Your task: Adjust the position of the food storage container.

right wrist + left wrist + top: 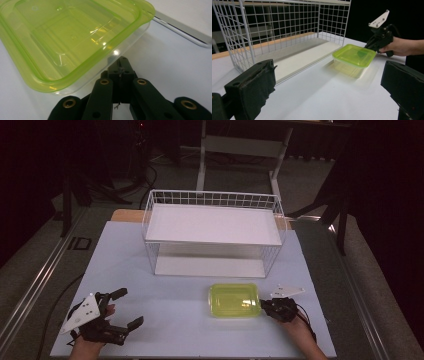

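Table, pale blue-grey top. A lime-green lidded plastic container sits flat on it, in front of the white wire basket rack and right of centre. Right gripper: tips meet the container's right edge. In the right gripper view the 2 jaws are pressed together, their joined tip touching or tucked just under the overhanging lid rim against the clear wall; whether any rim material is pinched between them, I cannot tell. In the left gripper view the same tips lie on the far corner of the lid, with the hand behind them. Left gripper: near the table's front-left corner, well apart from the container, its 2 jaws spread wide with nothing between; its foam-faced pads frame the rack and container from a distance.
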